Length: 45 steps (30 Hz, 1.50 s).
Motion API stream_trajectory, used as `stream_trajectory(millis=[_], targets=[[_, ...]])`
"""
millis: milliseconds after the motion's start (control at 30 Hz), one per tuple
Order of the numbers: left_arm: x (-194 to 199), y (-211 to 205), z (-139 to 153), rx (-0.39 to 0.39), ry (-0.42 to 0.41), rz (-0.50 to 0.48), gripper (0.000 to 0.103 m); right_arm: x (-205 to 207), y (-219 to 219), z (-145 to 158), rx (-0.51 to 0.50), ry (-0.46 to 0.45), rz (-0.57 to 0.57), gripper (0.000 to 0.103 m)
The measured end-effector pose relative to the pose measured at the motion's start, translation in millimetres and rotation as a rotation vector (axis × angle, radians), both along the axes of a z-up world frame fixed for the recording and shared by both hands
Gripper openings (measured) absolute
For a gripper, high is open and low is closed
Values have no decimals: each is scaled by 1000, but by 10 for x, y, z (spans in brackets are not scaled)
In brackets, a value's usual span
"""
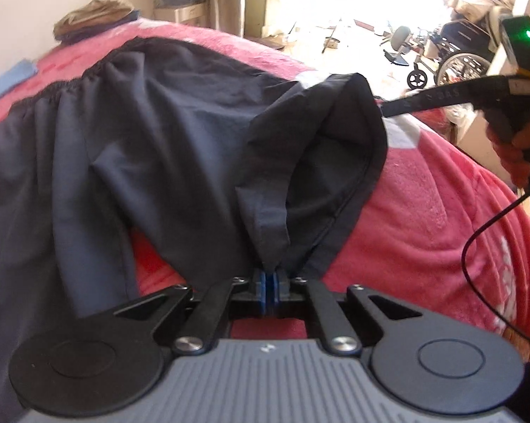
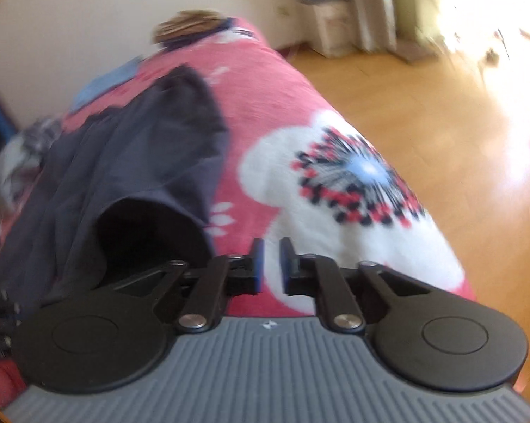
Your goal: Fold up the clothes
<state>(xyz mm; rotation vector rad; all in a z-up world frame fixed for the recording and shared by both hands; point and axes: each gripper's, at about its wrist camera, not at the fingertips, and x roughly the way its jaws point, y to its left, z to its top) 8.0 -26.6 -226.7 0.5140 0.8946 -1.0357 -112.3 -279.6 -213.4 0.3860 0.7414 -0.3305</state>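
Dark navy shorts [image 1: 152, 134] with an elastic waistband lie spread on a pink flowered blanket [image 1: 423, 211]. My left gripper [image 1: 272, 275] is shut on the hem of one leg opening and lifts it, so the leg gapes open. The shorts also show in the right wrist view [image 2: 131, 162], blurred, left of my right gripper [image 2: 268, 261]. The right gripper is slightly open and empty, above a white flower on the blanket [image 2: 300, 190]. The right gripper's body [image 1: 511, 81] shows at the left wrist view's right edge, beyond the shorts.
A brown and navy bundle [image 1: 92, 17] lies at the bed's far end by the wall. A black cable [image 1: 490, 246] hangs at the right. Wooden floor [image 2: 441, 105] lies right of the bed. A wheelchair [image 1: 455, 60] and clutter stand in the bright doorway.
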Motion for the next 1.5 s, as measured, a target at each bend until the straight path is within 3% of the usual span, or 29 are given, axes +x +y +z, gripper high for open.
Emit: stream_trajectory(millis=[33,67,400,533,633,700,733,767,800,933,967,1133,1233,1367,1500], targets=[[-22,-4,-1,5,-14,-7,6,39,51,25,-31,-4,37,45],[-40,-15,-11,11,-29,-13,6,75,103,48,-61,-9,73,49],[-73,-23,-62,39,-81,-3,7,341,289,175,-83,-21,231,49],[-55,4,-96,38,-84,0,7,246,390,307,-80,-50,285,57],[-75,23,-116,26,-80,-15,7,336,508,255,-177,-35,280,59],[-107,24,-117,14,-86,-31,7,460,571,163,-260,4,279,56],[-122,26,-115,5,-87,-38,7,527,587,107,-290,20,282,43],[-133,25,-113,-2,-88,-42,9,559,559,71,-288,31,266,12],[-143,24,-113,-6,-90,-44,11,578,517,41,-276,42,244,1],[-198,9,-129,-8,-110,-52,14,268,249,91,-209,-32,51,1],[-206,9,-139,-7,-107,-54,19,161,176,75,-179,-39,2,1],[-232,41,-177,16,-89,-83,28,-228,-128,-179,26,-47,-166,2],[-211,125,-172,23,-49,-76,34,-357,-139,-234,25,-37,-182,3],[-117,325,-97,-8,78,-38,38,-513,-165,-312,31,-15,-222,3],[14,506,-70,-46,154,41,43,-647,-244,-300,3,-6,-289,3]])
